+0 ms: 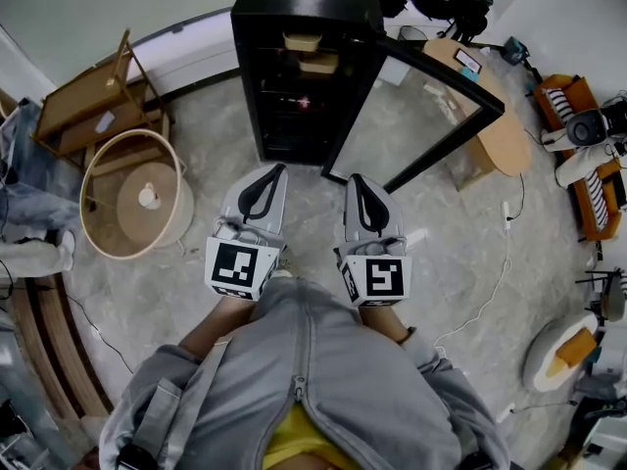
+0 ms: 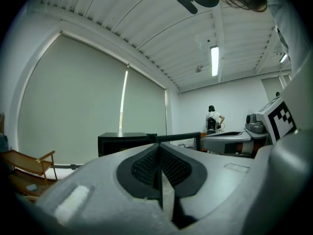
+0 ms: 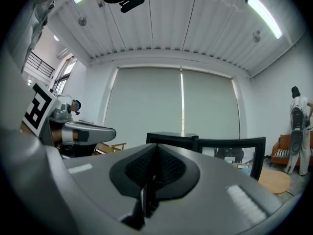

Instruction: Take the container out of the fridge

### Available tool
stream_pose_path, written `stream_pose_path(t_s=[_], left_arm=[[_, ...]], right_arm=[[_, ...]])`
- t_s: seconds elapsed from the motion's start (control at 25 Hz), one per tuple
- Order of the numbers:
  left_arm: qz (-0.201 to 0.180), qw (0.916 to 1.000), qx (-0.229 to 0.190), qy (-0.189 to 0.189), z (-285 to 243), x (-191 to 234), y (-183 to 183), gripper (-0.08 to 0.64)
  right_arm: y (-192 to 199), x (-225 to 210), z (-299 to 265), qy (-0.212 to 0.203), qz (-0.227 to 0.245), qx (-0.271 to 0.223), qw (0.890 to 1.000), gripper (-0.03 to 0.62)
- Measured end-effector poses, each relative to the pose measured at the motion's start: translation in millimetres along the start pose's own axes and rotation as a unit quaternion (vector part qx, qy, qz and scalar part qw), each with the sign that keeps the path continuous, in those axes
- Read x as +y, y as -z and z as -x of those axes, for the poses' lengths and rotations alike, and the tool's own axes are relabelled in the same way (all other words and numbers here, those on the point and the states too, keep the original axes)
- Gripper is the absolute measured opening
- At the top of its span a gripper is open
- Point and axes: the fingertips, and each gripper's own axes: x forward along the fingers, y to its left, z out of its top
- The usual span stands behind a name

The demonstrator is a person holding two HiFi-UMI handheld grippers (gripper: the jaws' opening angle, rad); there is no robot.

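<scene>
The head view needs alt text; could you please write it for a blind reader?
A person holds the left gripper and right gripper, both shut and empty, facing a black fridge whose glass door stands open, tan containers inside.

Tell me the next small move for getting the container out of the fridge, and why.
Probably reach the right hand-held gripper toward the fridge, opening its jaws on the way. The door stands open, tan containers sit on the upper shelves, and this one, like the left hand-held gripper, is shut, empty and short of the fridge.
</scene>
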Motion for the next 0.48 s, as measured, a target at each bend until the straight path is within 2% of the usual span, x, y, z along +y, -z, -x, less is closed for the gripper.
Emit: stream_pose_path(t_s=[0.28,0.48], left_arm=[[0.007,0.9994,0.003,0.034,-50.9,30.3,8.7,0.0],[0.017,0.9988,0.008,0.045,-73.0,39.8,15.3,0.0]], right_arm=[[13.9,-14.6,-50.5,0.027,-0.004,0.015,1.0,0.002],[20.3,-17.0,-69.6,0.028,-0.005,0.029,0.999,0.0]])
